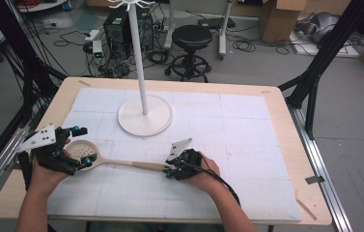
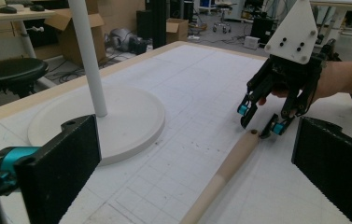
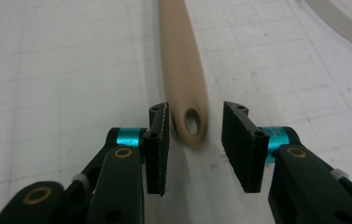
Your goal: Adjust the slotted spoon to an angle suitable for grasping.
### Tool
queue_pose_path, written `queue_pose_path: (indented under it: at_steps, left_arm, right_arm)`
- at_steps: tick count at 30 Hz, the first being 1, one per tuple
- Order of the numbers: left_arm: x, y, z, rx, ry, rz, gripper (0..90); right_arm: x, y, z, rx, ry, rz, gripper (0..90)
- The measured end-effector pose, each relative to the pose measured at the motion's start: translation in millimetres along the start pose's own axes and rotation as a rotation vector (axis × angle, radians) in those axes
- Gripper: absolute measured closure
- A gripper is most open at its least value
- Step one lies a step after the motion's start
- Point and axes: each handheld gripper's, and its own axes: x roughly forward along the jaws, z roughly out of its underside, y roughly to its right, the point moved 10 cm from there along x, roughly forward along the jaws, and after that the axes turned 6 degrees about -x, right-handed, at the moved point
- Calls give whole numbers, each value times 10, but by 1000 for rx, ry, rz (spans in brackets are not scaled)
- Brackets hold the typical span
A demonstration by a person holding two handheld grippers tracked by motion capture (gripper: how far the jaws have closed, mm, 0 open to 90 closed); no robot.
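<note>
Right jaws: the right gripper [image 3: 194,128] stands partly open, its pads on either side of the handle tip of the wooden slotted spoon [image 1: 121,163], with a gap on both sides; nothing is gripped.
Left jaws: the left gripper [image 1: 79,145] is spread wide around the spoon's bowl end, and I see no pad pressing on it.
Spoon: it lies flat on the worktop [image 1: 276,104], bowl toward the left hand, handle running across to the right hand, the hanging hole at its tip just between the right jaws.
Stand: the white hook stand [image 1: 145,115] rises behind the spoon, its round base apart from it.
Progress: by my reading the work is at its start; both grippers are lined up at the two ends, but closing, lifting and probably hanging on the stand are all left.
</note>
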Motion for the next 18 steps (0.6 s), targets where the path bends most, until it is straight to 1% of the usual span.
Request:
queue_pose_path:
  at_steps: [1, 2, 3, 4, 5, 6, 7, 9, 10, 11, 12, 13, 14, 15, 16, 17, 18]
  left_arm:
    - [2, 0, 0, 1, 0, 0, 18]
    - [4, 1, 1, 0, -1, 0, 18]
    - [8, 4, 4, 2, -3, -1, 18]
    - [8, 4, 4, 2, -3, -1, 18]
    - [8, 8, 2, 3, -3, 2, 18]
    - [7, 11, 1, 2, -1, 2, 18]
    - [7, 11, 1, 2, -1, 2, 18]
    - [5, 12, 3, 3, -4, 0, 18]
    - [5, 15, 5, 1, -5, 0, 18]
    - [5, 18, 7, 2, -6, 1, 18]
    - [0, 21, 11, 1, -10, 1, 18]
    - [0, 21, 11, 1, -10, 1, 18]
    - [-11, 20, 13, 0, -9, -1, 18]
    - [-11, 20, 13, 0, -9, -1, 18]
    - [-20, 18, 16, -3, -9, -3, 18]
    - [-25, 17, 17, -3, -10, -3, 18]
    - [-36, 15, 16, -5, -8, -4, 18]
  right_arm:
    - [-34, 38, 24, 18, 3, 16, 602]
    - [-34, 38, 24, 18, 3, 16, 602]
    - [-56, 101, 57, 26, -5, 52, 602]
    - [-56, 101, 57, 26, -5, 52, 602]
    - [-68, 171, 85, 50, -14, 90, 602]
    - [-69, 196, 93, 61, -13, 102, 604]
    - [-69, 196, 93, 61, -13, 102, 604]
    - [-71, 276, 133, 100, -25, 145, 606]
    - [-69, 327, 160, 132, -21, 164, 602]
    - [-69, 327, 160, 132, -21, 164, 602]
    - [-101, 335, 168, 153, -15, 164, 576]
    - [-101, 335, 168, 153, -15, 164, 576]
    - [-193, 331, 124, 161, 21, 171, 543]
    - [-193, 331, 124, 161, 21, 171, 543]
    - [-333, 327, 58, 171, 80, 186, 506]
    - [-333, 327, 58, 171, 80, 186, 506]
    - [-498, 311, 13, 185, 141, 196, 464]
